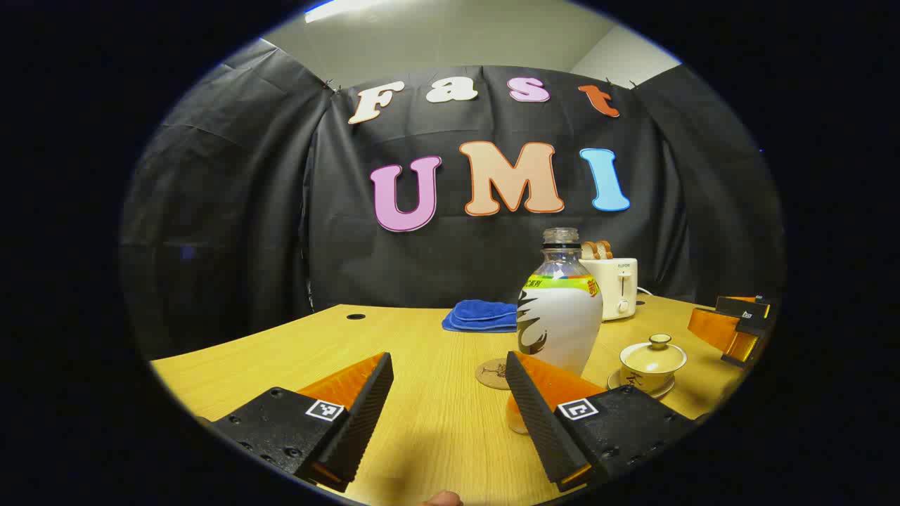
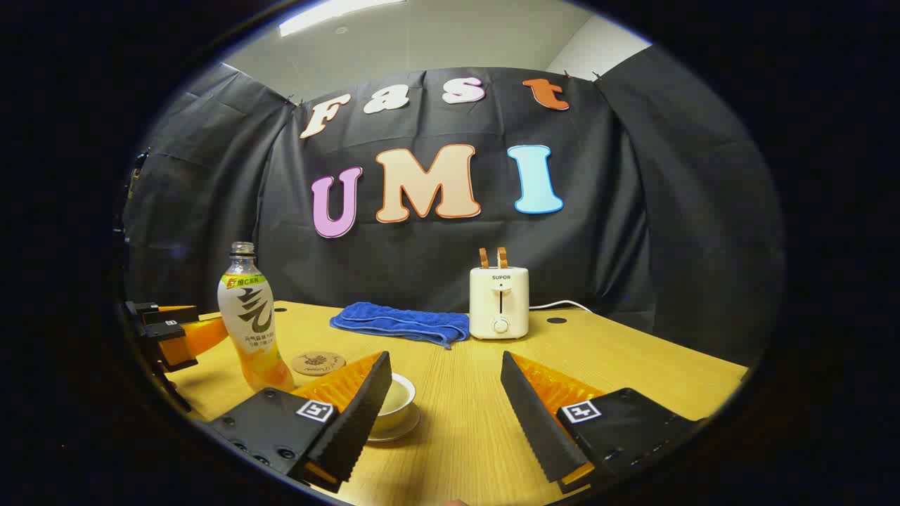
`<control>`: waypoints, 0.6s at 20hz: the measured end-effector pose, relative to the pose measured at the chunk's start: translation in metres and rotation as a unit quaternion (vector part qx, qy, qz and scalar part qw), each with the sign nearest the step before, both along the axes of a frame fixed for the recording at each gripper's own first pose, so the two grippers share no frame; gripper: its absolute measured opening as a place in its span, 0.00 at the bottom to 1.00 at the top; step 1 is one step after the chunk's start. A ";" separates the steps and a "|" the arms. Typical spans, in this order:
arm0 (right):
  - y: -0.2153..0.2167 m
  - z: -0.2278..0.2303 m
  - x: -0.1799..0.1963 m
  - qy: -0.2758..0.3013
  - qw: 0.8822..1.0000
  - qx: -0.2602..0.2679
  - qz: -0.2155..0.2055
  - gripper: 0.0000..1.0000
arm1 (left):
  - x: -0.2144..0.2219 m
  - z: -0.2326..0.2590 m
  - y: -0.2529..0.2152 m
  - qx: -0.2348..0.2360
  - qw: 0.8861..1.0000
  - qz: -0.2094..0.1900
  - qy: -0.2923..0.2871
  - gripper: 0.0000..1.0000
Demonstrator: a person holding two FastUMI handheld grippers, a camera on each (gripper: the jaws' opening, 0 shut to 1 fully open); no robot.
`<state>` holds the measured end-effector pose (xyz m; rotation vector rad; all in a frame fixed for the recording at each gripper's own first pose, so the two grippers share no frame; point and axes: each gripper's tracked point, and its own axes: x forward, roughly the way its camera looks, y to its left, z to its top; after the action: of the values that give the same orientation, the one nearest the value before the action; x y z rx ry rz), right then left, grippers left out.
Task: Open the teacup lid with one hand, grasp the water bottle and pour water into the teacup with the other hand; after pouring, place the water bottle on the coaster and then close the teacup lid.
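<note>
Gleaming plastic water bottle, lidded ceramic teacup, round coaster

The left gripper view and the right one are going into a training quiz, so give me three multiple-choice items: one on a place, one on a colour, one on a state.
1. Where is the folded cloth?
A. beside the toaster
B. under the teacup
C. on the coaster

2. What colour is the cloth?
A. red
B. blue
C. white

3. How is the water bottle?
A. lying down
B. capped
C. upright, uncapped

Answers: 1 A, it lies on the table next to the toaster; 2 B, plainly blue; 3 C, it stands with a bare open neck.
</note>
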<state>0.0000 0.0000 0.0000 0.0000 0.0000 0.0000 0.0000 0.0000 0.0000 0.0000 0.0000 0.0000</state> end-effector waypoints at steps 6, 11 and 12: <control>0.005 -0.001 0.000 0.001 1.000 0.001 0.011 0.99 | 0.001 -0.001 0.004 -0.001 1.000 0.002 0.001 0.94; 0.004 0.000 0.000 0.001 1.000 0.001 0.011 0.99 | 0.000 -0.001 0.004 -0.001 1.000 0.002 0.001 0.94; 0.004 -0.001 0.000 0.001 1.000 0.001 0.011 0.99 | 0.000 -0.002 0.005 -0.001 1.000 0.005 0.001 0.94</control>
<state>0.0002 0.0043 -0.0013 0.0020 0.0016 0.0222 0.0003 0.0050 -0.0015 -0.0011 0.0025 0.0099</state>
